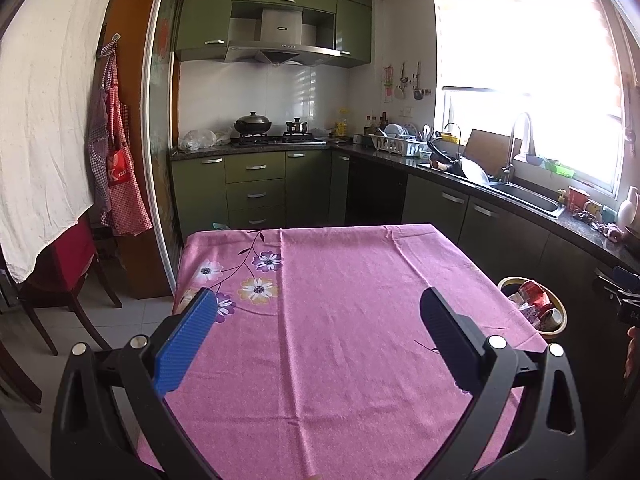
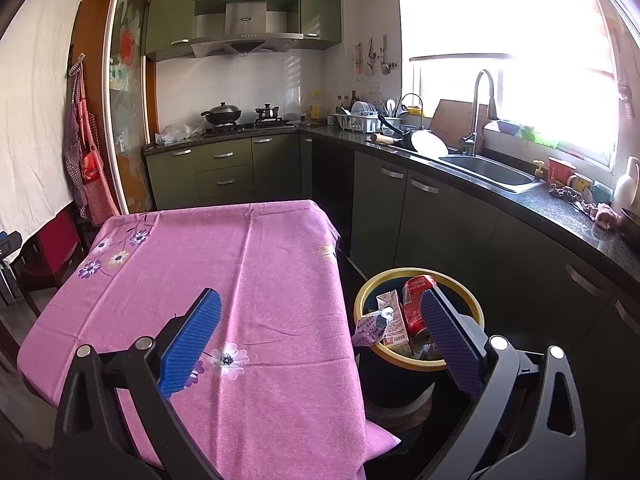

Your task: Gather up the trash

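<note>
A yellow-rimmed trash bin (image 2: 472, 300) stands on the floor right of the table, holding a red can (image 2: 416, 300), a drink carton (image 2: 394, 320) and a crumpled wrapper (image 2: 374, 326). The same bin (image 1: 558, 302) shows at the right of the left wrist view. My left gripper (image 1: 318, 312) is open over the pink flowered tablecloth (image 1: 340, 340), with nothing between its fingers. My right gripper (image 2: 320, 316) is open too, spanning the table's right edge, its right finger (image 2: 452, 340) in front of the bin. The tablecloth (image 2: 240, 280) shows no loose items.
Dark counter with sink (image 2: 492, 172), dish rack (image 2: 360, 120) and stove pots (image 2: 222, 114) runs along the back and right. Green cabinets (image 1: 256, 188) stand behind the table. A chair (image 1: 64, 276) and hanging aprons (image 1: 116, 152) are at left. The other gripper's body (image 1: 624, 292) shows at the right edge.
</note>
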Motion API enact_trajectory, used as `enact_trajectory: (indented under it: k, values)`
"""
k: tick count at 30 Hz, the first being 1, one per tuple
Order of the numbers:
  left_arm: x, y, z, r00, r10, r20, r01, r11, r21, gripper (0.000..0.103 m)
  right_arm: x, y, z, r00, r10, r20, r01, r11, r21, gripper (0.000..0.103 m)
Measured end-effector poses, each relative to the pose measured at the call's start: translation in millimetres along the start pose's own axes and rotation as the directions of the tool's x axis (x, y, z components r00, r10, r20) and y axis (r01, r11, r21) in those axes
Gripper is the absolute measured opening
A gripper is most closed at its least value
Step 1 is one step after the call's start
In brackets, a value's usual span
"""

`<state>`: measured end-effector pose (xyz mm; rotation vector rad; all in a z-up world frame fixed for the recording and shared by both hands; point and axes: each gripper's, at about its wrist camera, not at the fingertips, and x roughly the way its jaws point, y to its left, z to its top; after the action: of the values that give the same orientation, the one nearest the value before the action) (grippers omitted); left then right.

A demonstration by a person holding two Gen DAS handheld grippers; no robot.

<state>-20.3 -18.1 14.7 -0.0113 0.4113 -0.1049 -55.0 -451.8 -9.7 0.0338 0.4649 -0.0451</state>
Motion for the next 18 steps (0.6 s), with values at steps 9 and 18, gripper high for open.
enact_trajectory:
  k: [9, 18]
  values:
    - [-0.1, -3.2, -1.7, 1.000, 0.000, -0.001, 0.000, 1.000, 0.013, 0.096, 1.1, 0.5, -0.2, 1.000, 0.001, -0.001, -0.001, 1.000, 0.002, 0.098]
    - [0.1, -7.2, -2.5, 1.000, -0.004, -0.002, 0.004, 1.000, 0.023, 0.096, 3.7, 2.6, -1.6, 1.000, 0.004, -0.004, -0.004, 1.000, 0.003, 0.098]
